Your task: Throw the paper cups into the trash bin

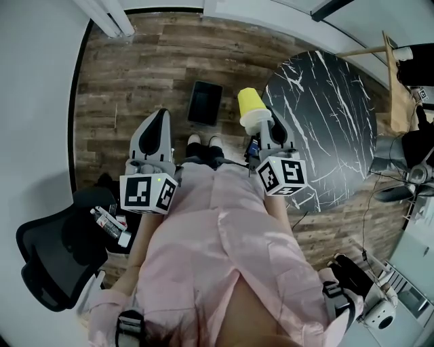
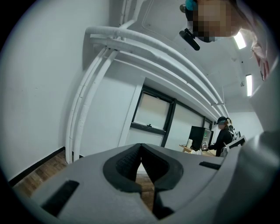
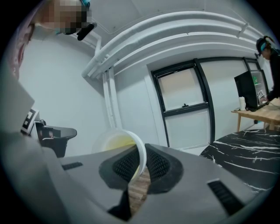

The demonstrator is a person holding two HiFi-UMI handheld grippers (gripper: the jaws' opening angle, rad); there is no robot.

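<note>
A yellow paper cup (image 1: 251, 104) is pinched by its white rim in my right gripper (image 1: 263, 124), held above the wood floor beside the round table. In the right gripper view the cup (image 3: 117, 143) tilts left, its wall clamped between the ribbed pads of my right gripper (image 3: 141, 162). The black rectangular trash bin (image 1: 205, 102) stands on the floor, ahead of the person's feet and left of the cup. My left gripper (image 1: 160, 116) hangs left of the bin. In its own view my left gripper (image 2: 141, 149) is shut, with nothing between the pads.
A round black marble table (image 1: 331, 115) fills the right side. A black office chair (image 1: 51, 261) sits at the lower left. White walls and pipes (image 1: 112, 17) border the floor at the far side. A wooden desk with a monitor (image 3: 253, 89) and a person stand far right.
</note>
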